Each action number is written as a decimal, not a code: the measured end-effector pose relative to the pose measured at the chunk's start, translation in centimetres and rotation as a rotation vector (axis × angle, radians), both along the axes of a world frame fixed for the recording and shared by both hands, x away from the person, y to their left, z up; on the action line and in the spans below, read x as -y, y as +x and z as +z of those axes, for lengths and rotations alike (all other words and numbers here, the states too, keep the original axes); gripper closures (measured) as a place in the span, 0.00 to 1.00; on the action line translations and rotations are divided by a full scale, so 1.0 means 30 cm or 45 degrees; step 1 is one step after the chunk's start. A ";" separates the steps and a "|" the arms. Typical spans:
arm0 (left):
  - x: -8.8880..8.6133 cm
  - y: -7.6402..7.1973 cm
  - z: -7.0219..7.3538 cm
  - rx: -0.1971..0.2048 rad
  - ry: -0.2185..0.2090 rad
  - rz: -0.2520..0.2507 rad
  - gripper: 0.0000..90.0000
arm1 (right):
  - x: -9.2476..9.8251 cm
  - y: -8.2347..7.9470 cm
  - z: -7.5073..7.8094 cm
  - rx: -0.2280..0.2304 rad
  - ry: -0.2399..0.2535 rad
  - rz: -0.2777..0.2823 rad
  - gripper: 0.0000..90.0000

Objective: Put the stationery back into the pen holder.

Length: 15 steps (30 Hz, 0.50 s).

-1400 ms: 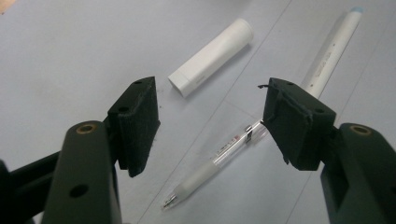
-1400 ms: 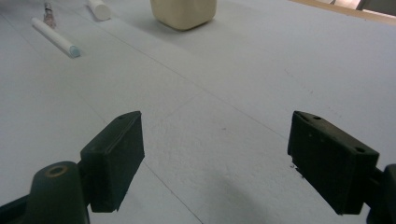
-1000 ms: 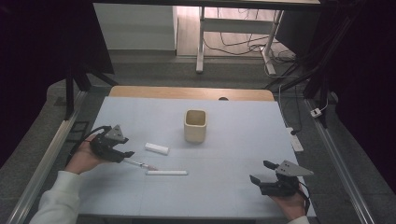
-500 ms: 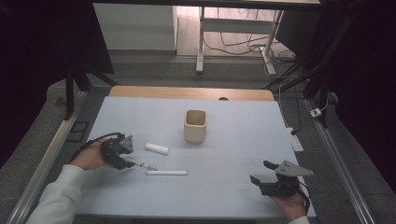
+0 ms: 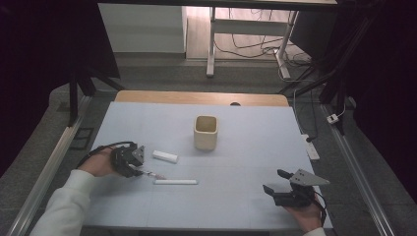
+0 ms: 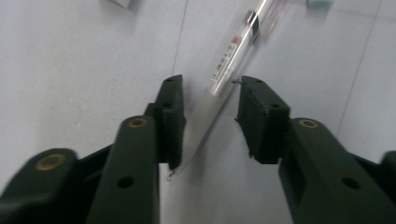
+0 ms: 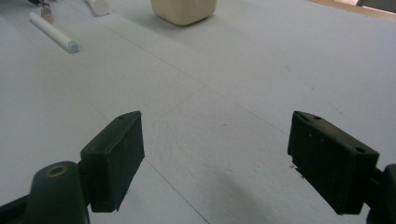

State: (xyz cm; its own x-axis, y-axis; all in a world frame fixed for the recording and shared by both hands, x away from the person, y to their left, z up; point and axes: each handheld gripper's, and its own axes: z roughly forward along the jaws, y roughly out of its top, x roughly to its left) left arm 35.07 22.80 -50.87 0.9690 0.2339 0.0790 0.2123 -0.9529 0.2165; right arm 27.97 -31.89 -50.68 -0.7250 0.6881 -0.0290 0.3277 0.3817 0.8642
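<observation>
Left gripper (image 5: 138,167) low over the table (image 5: 246,147) at its left side, jaws straddling a clear pen (image 6: 229,60). Jaws have just been closing, with the pen's tapered tip end between them; in the left gripper view a gap shows on each side, so pads not yet pressing, not clamped

Pen lies flat on the table. Its long axis runs away from the left gripper, nearly in line with the jaws' reach and tilted a little toward the right-hand jaw. The barrel extends beyond the jaw tips; only the near end sits inside

Judgement: the grasp turns on that alignment. Closing now would take the thin tapered part, so the pen may pivot or slip

Right gripper (image 5: 281,189) rests near the table's right front, well apart from the pen, jaws wide apart, nothing between them

White stick (image 5: 175,182) just beyond the pen; white block (image 5: 164,156) near; cream cup (image 5: 205,132) mid-table
</observation>
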 end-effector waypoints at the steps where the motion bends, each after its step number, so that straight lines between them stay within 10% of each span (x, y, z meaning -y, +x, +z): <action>1: -0.001 0.001 0.000 0.000 -0.004 -0.009 0.73 | 0.000 0.000 -0.001 -0.002 0.000 0.000 0.21; 15: 0.041 -0.007 0.005 0.034 0.123 -0.211 0.86 | 0.000 0.001 -0.001 0.000 -0.001 0.000 0.21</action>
